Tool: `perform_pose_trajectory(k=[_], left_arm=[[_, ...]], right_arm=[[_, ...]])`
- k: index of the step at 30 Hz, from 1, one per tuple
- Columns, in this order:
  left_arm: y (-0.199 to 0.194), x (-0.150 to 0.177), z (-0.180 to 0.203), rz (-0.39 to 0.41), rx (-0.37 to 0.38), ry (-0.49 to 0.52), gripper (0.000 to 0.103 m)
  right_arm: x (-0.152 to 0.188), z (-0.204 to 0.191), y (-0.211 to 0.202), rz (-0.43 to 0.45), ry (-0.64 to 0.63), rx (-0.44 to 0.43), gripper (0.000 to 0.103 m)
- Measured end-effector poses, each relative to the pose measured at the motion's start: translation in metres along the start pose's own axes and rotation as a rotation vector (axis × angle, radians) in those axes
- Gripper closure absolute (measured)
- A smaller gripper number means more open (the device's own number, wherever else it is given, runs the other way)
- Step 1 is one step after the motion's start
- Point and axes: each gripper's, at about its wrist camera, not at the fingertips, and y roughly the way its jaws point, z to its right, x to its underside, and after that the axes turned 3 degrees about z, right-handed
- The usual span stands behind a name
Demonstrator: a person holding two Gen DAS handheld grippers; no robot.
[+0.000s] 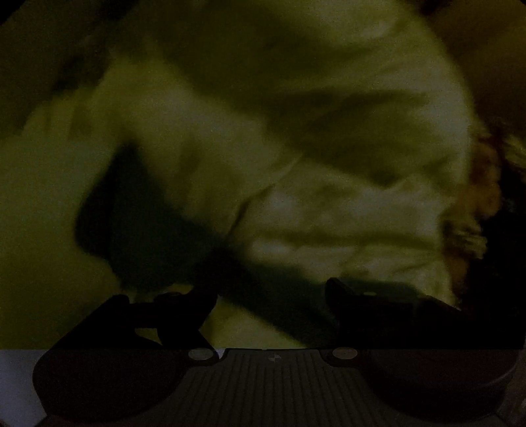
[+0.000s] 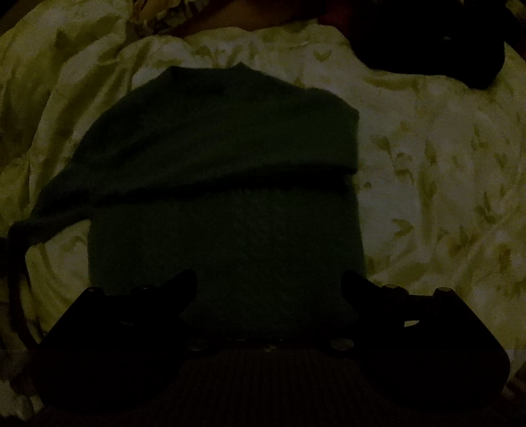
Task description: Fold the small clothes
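Note:
In the dim right wrist view a dark green knitted garment (image 2: 227, 184) lies on a pale leaf-patterned bedspread (image 2: 427, 170), its upper part folded down over the lower part, with a sleeve trailing to the left (image 2: 36, 223). My right gripper (image 2: 269, 282) is open, its fingers spread over the garment's near edge. In the blurred left wrist view my left gripper (image 1: 269, 292) is open over the pale bedding (image 1: 328, 164); a dark shape (image 1: 138, 223), garment or shadow, lies at the lower left.
A dark bulky object (image 2: 443, 42) lies on the bed at the far right. Patterned fabric (image 2: 164, 13) lies at the far edge. A brownish patterned fabric (image 1: 476, 197) shows at the right edge of the left wrist view.

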Motion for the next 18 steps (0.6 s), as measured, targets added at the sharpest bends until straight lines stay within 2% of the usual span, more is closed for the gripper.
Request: perform_pose_trajectory(k=[3, 5, 8, 9, 10, 11, 13, 15, 18], left_arm=[[0.032, 0.001, -0.023, -0.040, -0.071, -0.146, 0.000], [0.047, 0.000, -0.032, -0.042, -0.077, -0.219, 0.000], [0.052, -0.005, -0.036, 0.042, -0.085, -0.231, 0.000], [0.050, -0.006, -0.037, 0.070, -0.080, -0.227, 0.027], [0.048, -0.008, -0.035, 0.085, -0.073, -0.227, 0.037], [0.041, -0.008, -0.033, 0.114, -0.053, -0.224, 0.034], [0.023, -0.007, -0.020, 0.189, -0.012, -0.160, 0.037], [0.002, 0.001, 0.003, 0.252, 0.011, -0.035, 0.038], [-0.026, 0.027, 0.054, 0.305, 0.106, 0.193, 0.039]], right_arm=[[0.003, -0.004, -0.001, -0.004, -0.023, 0.009, 0.007], [0.005, -0.006, -0.002, -0.005, -0.035, 0.015, 0.007], [0.007, -0.009, -0.003, -0.005, -0.049, 0.024, 0.007], [0.008, -0.009, -0.003, -0.005, -0.054, 0.029, 0.007], [0.008, -0.010, -0.003, -0.004, -0.057, 0.032, 0.007], [0.009, -0.010, -0.003, -0.002, -0.061, 0.033, 0.007], [0.010, -0.011, -0.003, -0.002, -0.064, 0.033, 0.008], [0.010, -0.009, -0.003, -0.003, -0.060, 0.032, 0.008], [0.010, -0.005, -0.004, 0.003, -0.053, 0.033, 0.008]])
